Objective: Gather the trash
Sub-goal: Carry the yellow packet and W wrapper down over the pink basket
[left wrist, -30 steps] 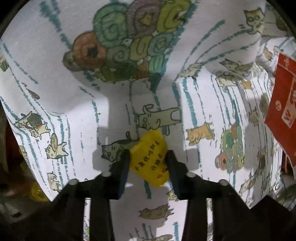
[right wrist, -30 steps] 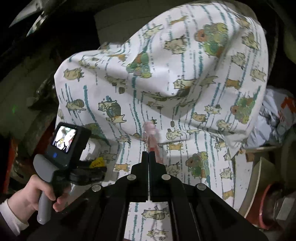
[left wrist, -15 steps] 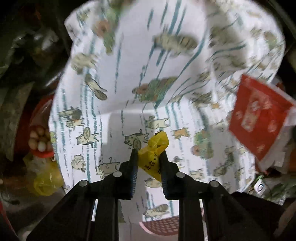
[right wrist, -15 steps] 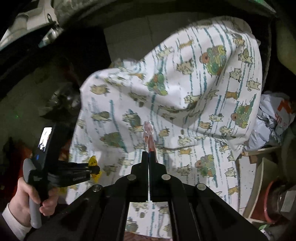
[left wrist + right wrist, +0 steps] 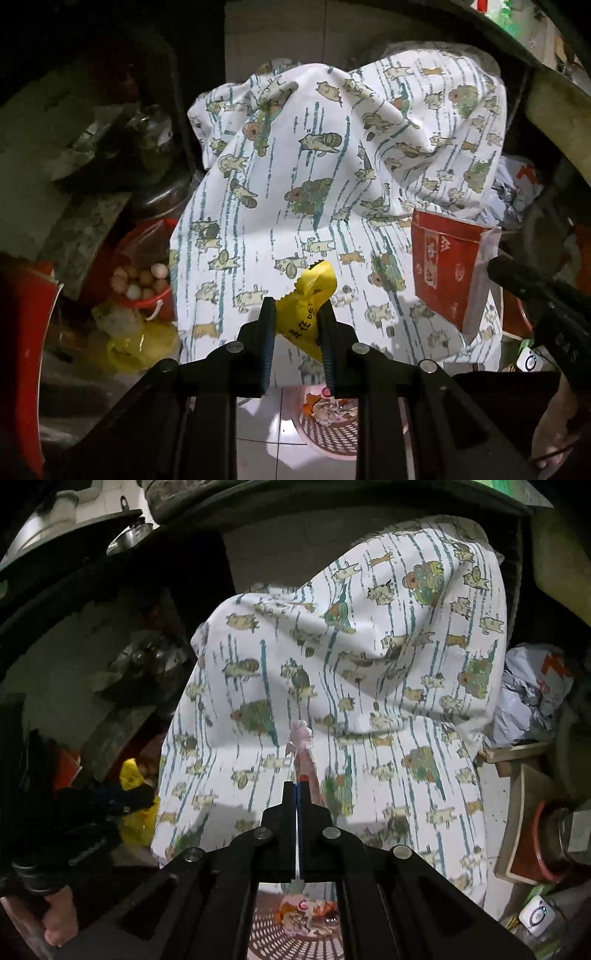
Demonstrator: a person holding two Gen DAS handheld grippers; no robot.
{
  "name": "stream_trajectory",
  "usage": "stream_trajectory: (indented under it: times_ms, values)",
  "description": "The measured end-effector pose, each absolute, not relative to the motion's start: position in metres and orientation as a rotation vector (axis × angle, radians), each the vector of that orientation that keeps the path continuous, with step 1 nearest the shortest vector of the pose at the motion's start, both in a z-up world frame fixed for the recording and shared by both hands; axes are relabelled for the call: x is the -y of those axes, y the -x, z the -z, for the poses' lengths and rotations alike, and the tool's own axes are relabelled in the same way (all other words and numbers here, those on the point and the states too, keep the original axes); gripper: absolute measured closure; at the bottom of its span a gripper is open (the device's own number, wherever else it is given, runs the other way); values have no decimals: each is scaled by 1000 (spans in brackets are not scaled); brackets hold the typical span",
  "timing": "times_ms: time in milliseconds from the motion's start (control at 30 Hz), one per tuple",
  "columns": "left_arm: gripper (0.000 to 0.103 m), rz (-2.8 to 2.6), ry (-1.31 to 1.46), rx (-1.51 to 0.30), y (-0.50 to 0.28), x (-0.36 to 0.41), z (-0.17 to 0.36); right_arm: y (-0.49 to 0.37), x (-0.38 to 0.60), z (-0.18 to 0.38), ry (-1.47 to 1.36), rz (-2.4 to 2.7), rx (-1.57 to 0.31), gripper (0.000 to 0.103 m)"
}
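My left gripper [image 5: 297, 321] is shut on a crumpled yellow wrapper [image 5: 310, 295] with black print, held in the air in front of a cat-print cloth [image 5: 332, 166]. My right gripper [image 5: 298, 790] is shut on a flat red packet [image 5: 304, 746], which shows edge-on as a pinkish strip. In the left wrist view the same red packet [image 5: 443, 273] hangs at the right, from the right gripper [image 5: 496, 266]. The left gripper [image 5: 136, 794] and its yellow wrapper [image 5: 131, 773] appear at the left of the right wrist view. A pink perforated basket [image 5: 332, 439] holding scraps sits on the tiled floor below both grippers.
The cloth drapes over a bulky heap. Left of it stand a red bucket [image 5: 147, 295] of round pale things and a yellow plastic bag [image 5: 136, 343]. A crumpled grey bag [image 5: 528, 701] and a red pot [image 5: 543, 849] lie to the right. Dark clutter surrounds the rest.
Both grippers have pulled back and up from the cloth with their pieces still held. The left jaws squeezed the yellow wrapper tighter. The pink basket has come into view underneath.
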State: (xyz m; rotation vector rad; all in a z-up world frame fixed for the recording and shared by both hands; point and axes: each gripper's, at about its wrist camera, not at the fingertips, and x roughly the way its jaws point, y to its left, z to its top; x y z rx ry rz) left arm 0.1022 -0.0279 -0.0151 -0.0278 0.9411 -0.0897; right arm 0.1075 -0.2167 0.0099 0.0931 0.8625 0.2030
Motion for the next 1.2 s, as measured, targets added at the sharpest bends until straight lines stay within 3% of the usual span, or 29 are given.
stream_trajectory:
  times_ms: [300,833,1200]
  values:
    - [82,115,62,-992,-68,21,28,-64,207,-17,-106,-248,-846,102]
    - [82,66,59,-1083,-75,5,68,-22,189,12,-99,-313,-954,102]
    - [82,110,58,-1130,-75,17,81,-18,177,58,-127,-458,-1185,102]
